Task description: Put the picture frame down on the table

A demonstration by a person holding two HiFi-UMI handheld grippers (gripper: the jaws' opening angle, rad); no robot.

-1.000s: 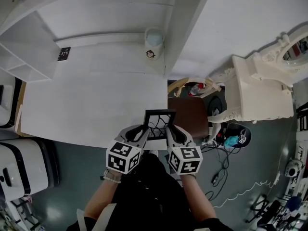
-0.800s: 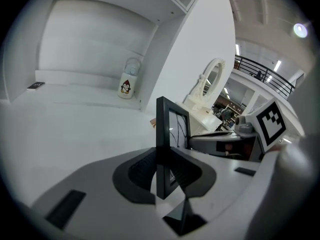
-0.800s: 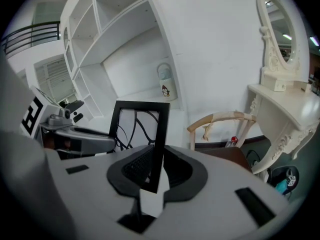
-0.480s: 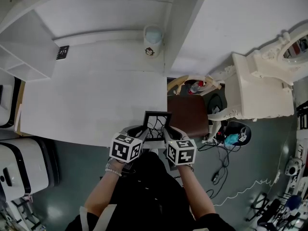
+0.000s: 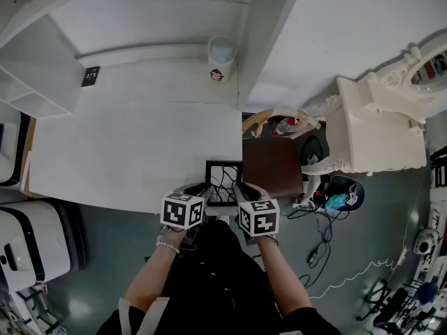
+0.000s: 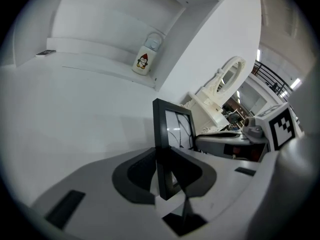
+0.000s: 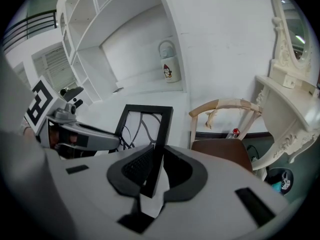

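A small black picture frame (image 5: 223, 181) with a black line drawing on white is held upright between both grippers, at the near right corner of the white table (image 5: 133, 145). My left gripper (image 5: 207, 189) is shut on the frame's left side bar (image 6: 161, 144). My right gripper (image 5: 240, 189) is shut on its right side bar (image 7: 159, 149). The frame's lower edge is hidden behind the jaws, so I cannot tell whether it touches the table.
A white bottle with a penguin print (image 5: 221, 60) stands at the back of the table beside a wall panel. A small dark card (image 5: 92, 77) lies far left. A brown-seated chair (image 5: 276, 166) stands right of the table; an ornate white dresser (image 5: 377, 128) beyond it.
Both grippers and the frame have drawn back toward me and slightly left, and the two grippers have come closer together on the frame.
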